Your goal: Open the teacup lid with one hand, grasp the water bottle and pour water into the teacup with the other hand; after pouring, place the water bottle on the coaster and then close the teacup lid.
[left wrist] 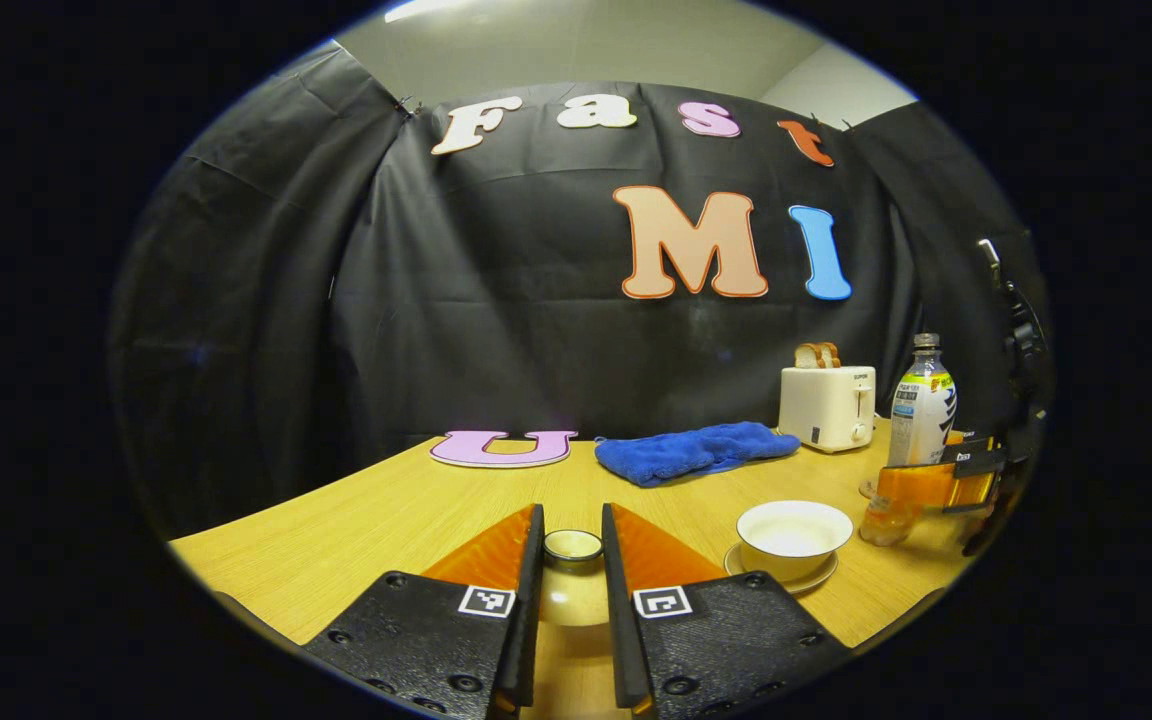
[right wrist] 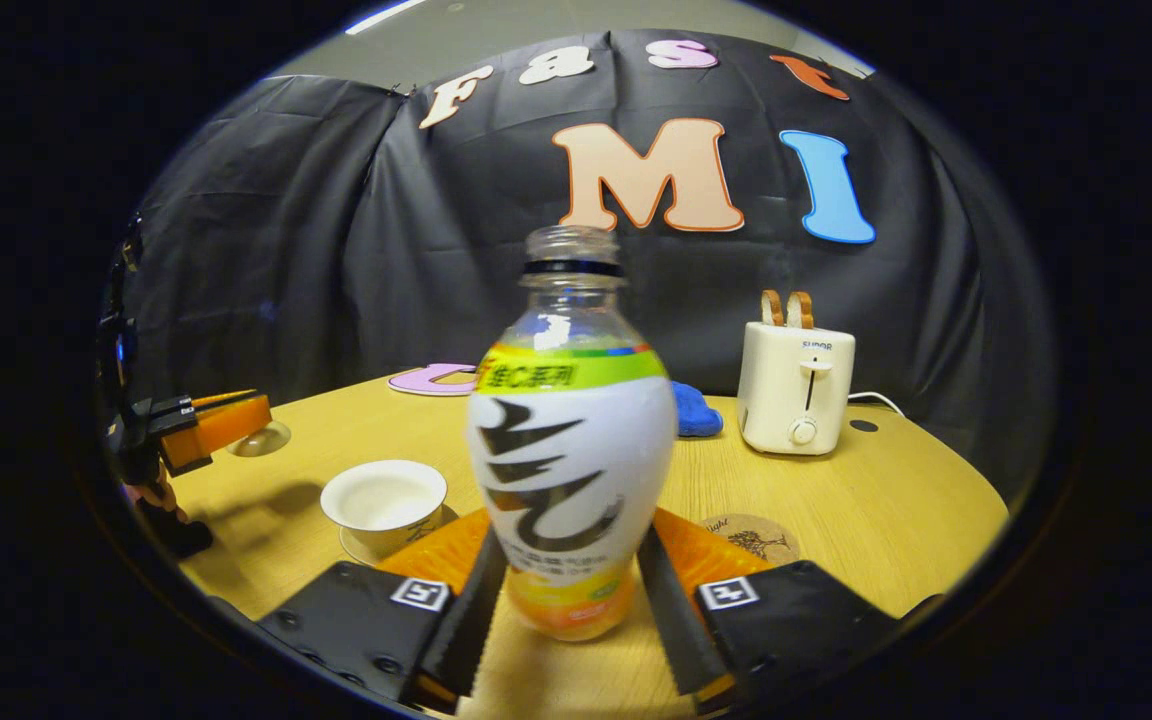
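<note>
Clear bottle [right wrist: 572,450], white label, uncapped, clamped in right gripper [right wrist: 568,590]; left gripper [left wrist: 572,555] pinching teacup lid [left wrist: 572,580].

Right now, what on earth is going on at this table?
A person is working two handheld claws. The left claw is closed on the teacup's lid and holds it off the cup, which sits open on its saucer. The right claw grips the uncapped water bottle upright, not yet tipped over the cup. The coaster waits beside it, with a toaster behind.
</note>
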`<move>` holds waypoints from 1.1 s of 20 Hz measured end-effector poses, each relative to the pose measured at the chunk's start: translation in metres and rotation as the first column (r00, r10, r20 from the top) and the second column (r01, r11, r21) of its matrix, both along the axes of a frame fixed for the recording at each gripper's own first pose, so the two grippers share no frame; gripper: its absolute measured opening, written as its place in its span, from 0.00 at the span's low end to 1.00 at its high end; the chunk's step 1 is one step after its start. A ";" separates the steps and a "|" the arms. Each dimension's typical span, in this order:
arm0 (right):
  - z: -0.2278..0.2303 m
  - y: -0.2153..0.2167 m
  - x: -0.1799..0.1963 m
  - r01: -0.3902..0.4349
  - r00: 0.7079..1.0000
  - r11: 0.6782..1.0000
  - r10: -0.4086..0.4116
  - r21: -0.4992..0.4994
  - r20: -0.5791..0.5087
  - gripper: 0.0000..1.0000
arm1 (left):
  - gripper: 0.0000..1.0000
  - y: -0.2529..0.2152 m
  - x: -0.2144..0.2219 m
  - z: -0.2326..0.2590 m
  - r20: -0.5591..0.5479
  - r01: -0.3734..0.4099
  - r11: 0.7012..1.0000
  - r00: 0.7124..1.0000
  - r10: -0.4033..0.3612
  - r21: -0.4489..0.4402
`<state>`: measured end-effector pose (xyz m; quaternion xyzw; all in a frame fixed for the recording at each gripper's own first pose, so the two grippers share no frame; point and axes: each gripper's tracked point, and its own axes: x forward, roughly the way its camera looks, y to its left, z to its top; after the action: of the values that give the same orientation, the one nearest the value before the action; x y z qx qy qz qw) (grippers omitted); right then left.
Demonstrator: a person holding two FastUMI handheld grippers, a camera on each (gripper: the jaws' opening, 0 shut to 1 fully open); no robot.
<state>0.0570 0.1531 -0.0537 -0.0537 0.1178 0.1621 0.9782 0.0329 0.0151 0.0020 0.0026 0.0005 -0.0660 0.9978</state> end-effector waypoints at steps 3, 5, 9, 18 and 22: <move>0.003 -0.001 -0.002 0.004 1.000 0.999 -0.003 -0.036 0.017 0.66 | 0.28 -0.001 0.000 0.001 0.000 0.000 1.000 1.000 0.000 0.000; 0.004 0.000 -0.004 0.018 0.999 0.998 -0.016 -0.067 0.038 0.65 | 0.28 0.000 0.002 0.002 0.000 -0.002 1.000 1.000 0.002 0.001; 0.018 -0.011 -0.004 0.078 0.992 0.987 -0.063 -0.139 0.112 0.56 | 0.28 0.001 0.002 -0.002 -0.001 -0.003 1.000 1.000 0.003 0.001; 0.082 -0.025 -0.009 0.218 0.921 0.757 0.049 -0.616 0.387 0.55 | 0.28 0.001 0.002 -0.002 0.000 -0.002 1.000 1.000 0.002 0.000; 0.082 -0.019 -0.007 0.274 0.897 0.614 0.114 -0.740 0.427 0.54 | 0.28 0.001 0.003 -0.002 0.001 -0.002 1.000 1.000 0.002 0.000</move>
<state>0.0500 0.1336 0.0279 -0.5044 -0.0416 0.0327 0.8618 0.0361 0.0161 -0.0003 0.0027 0.0000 -0.0652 0.9979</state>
